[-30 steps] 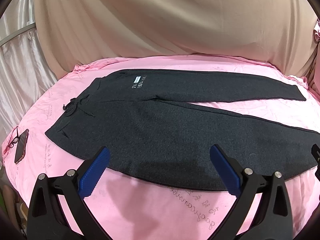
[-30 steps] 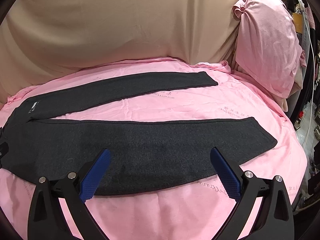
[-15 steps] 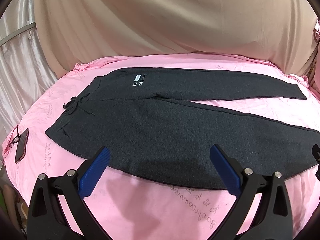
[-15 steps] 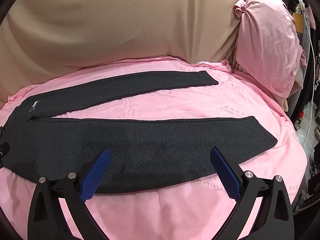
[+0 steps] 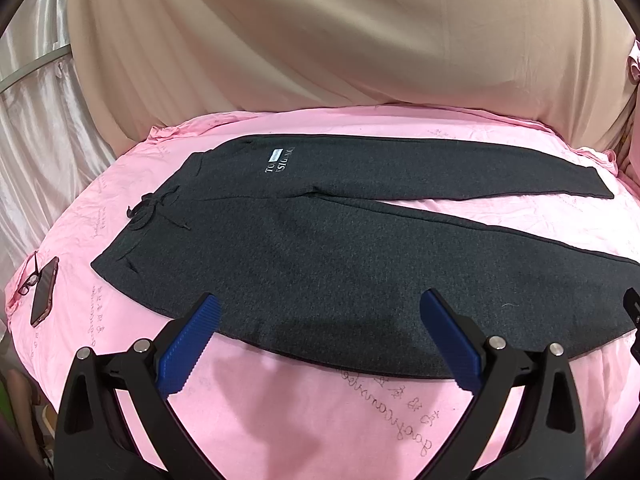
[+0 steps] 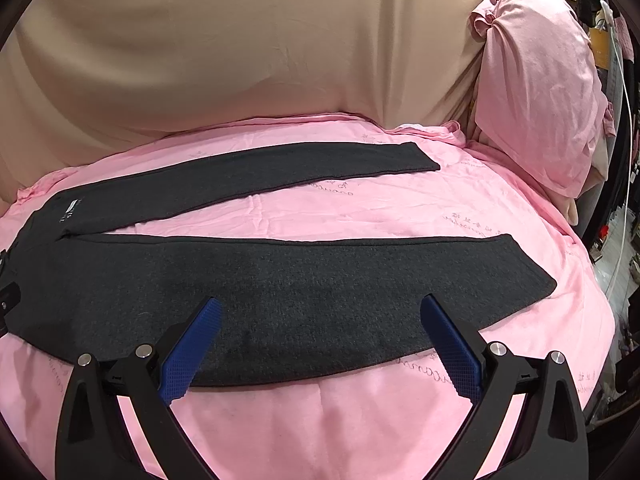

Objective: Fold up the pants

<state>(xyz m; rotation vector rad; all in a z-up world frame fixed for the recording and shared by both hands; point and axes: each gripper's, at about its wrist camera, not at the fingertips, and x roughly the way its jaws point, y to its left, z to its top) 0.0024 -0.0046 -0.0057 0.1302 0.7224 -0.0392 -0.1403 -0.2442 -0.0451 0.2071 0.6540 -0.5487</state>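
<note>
Pants (image 5: pixel 320 248) of dark charcoal, nubbly knit lie flat and unfolded on the pink sheet (image 5: pixel 304 408), legs spread in a narrow V, waistband toward the left with a black drawstring bow (image 5: pixel 148 206) and white lettering (image 5: pixel 280 162) near the hip. In the right view the two long legs (image 6: pixel 304 304) taper to blunt hems. Left gripper (image 5: pixel 320 336) and right gripper (image 6: pixel 320 340) hover above the near leg's edge, ribbed blue pads (image 5: pixel 188 352) spread wide, holding nothing. A phone (image 5: pixel 44 292) lies beside eyeglasses (image 5: pixel 30 280) at the sheet's left edge; beige drapery (image 5: pixel 340 40) hangs behind, a pink pillow (image 6: pixel 536 80) at right.
</note>
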